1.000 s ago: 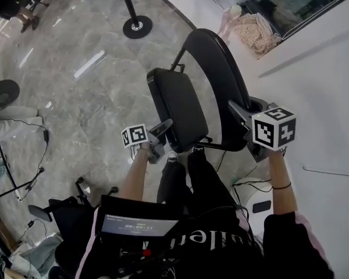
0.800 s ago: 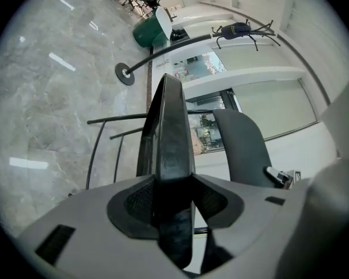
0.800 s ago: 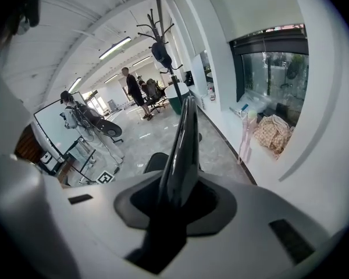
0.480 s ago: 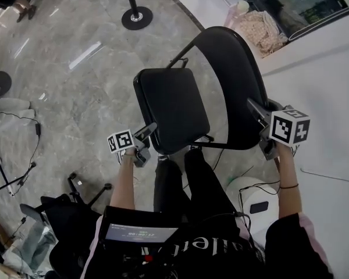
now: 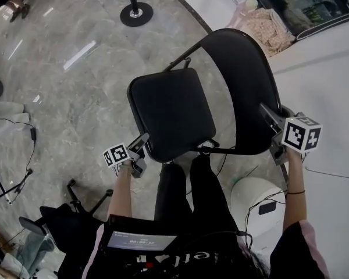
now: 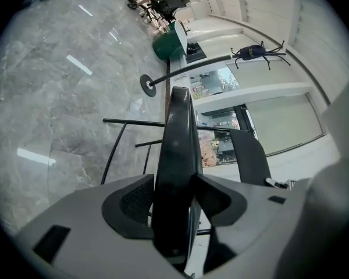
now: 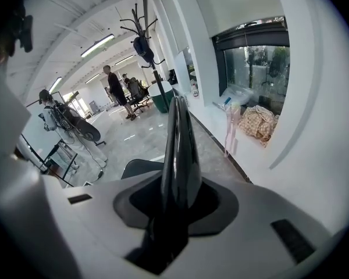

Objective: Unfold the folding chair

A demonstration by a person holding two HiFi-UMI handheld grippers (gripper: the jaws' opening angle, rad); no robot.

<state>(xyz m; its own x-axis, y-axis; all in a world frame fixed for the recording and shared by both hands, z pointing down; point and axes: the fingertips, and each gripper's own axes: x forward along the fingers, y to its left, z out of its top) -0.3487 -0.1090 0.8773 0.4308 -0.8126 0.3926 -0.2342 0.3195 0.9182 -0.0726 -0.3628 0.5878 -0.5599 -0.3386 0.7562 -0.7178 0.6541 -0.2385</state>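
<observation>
The black folding chair stands spread, its seat (image 5: 171, 112) lying nearly flat in front of the curved backrest (image 5: 244, 86). My left gripper (image 5: 141, 147) is at the seat's near left corner. In the left gripper view the seat's edge (image 6: 177, 156) runs between the jaws of the left gripper (image 6: 177, 196), which are opening and stand slack around it. My right gripper (image 5: 267, 114) grips the backrest's right edge. In the right gripper view the right gripper (image 7: 177, 199) is shut on the thin backrest edge (image 7: 179, 150), with the seat (image 7: 141, 168) below.
A stanchion base (image 5: 136, 14) stands far back on the marble floor. A white round device (image 5: 253, 199) with cables sits under the chair's right side, by the white wall. A pale cloth bundle (image 5: 267, 25) lies behind the chair. Black gear (image 5: 75, 214) and cables lie at the left.
The seat has swung down from steeply tilted to nearly flat. My left gripper went down and left with its front edge, its jaws widening. The right gripper sank a little with the backrest.
</observation>
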